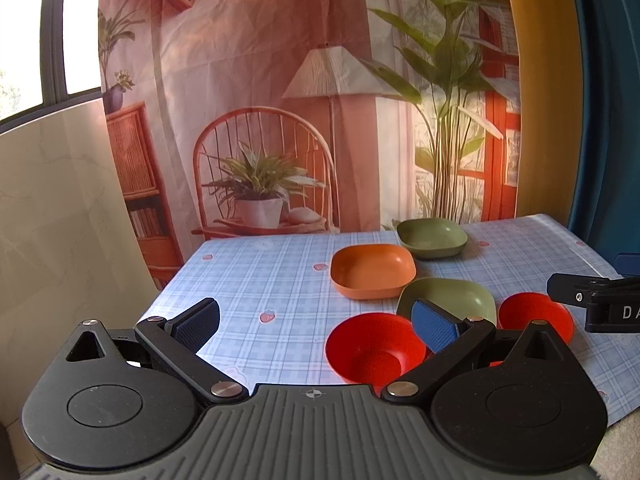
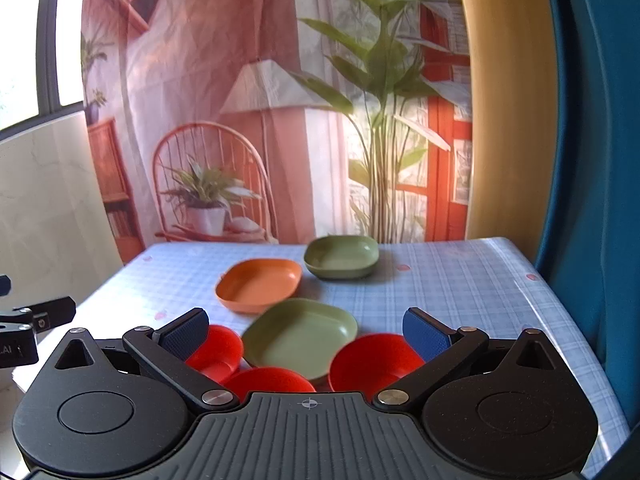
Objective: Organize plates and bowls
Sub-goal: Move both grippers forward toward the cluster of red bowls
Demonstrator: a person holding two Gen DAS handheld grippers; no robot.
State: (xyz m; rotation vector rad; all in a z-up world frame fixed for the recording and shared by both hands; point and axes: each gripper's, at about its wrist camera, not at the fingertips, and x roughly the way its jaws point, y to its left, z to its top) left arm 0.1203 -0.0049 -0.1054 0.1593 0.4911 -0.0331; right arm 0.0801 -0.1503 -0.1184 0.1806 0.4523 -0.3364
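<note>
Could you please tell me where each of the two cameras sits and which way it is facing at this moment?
Left wrist: on the left gripper, looking along its open fingers over the table toward the printed backdrop; the right gripper pokes in at the right edge.
Right wrist: on the right gripper, open, above the red bowls, facing the same way; the left gripper shows at the left edge.
Shared: orange dish, green dishes, backdrop.
</note>
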